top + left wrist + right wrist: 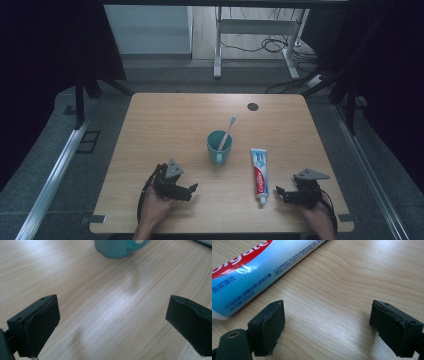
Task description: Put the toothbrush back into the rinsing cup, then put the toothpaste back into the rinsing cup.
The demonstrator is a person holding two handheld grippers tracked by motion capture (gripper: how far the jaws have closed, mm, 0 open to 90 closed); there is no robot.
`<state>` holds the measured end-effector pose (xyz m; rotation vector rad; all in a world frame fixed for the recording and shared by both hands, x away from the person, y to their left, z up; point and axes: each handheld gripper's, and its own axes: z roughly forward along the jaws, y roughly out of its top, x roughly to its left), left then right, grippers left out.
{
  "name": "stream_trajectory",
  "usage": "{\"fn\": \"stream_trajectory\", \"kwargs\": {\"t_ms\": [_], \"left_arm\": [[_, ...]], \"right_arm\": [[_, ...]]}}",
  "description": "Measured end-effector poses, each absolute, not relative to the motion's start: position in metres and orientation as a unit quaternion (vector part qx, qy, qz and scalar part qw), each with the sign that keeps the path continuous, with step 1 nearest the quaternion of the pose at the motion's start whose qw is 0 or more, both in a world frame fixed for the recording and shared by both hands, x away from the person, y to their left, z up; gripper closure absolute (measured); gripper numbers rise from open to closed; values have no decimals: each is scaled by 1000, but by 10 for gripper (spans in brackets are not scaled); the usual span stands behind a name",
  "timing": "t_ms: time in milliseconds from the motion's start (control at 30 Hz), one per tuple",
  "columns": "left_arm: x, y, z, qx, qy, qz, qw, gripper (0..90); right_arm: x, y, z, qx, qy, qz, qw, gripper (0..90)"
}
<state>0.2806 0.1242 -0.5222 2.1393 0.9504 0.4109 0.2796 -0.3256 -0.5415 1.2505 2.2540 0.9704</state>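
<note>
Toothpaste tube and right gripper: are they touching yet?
Apart. The right gripper view shows bare table between the open right gripper and the toothpaste tube, which lies beside it.

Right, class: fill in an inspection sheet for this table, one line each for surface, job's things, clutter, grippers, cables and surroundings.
Surface: light wooden table, a dark round spot near its far edge.
Job's things: teal mug upright at the middle with a toothbrush leaning in it; toothpaste tube lying flat to the mug's right, cap toward the person.
Clutter: nothing seen.
Grippers: left gripper open over bare wood near the mug; right gripper open beside the tube, not touching it.
Cables: a black cable loops at the left hand; loose floor cables beyond the table.
Surroundings: grey floor, white desk legs, dark curtains at both sides.
</note>
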Motion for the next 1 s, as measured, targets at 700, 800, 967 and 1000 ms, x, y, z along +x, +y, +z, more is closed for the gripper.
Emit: {"fn": "stream_trajectory", "kwargs": {"t_ms": [700,800,967,1000], "left_arm": [[283,120,-545,856,378,133,328,0],[284,121,-545,855,378,132,329,0],[284,121,-545,855,378,132,329,0],[284,121,-545,855,378,132,329,0]], "right_arm": [[280,-327,-541,444,803,351,187,129],[280,-328,-541,446,800,356,182,128],[280,-327,-540,442,804,356,177,126],[279,-326,-539,441,806,355,175,126]]}}
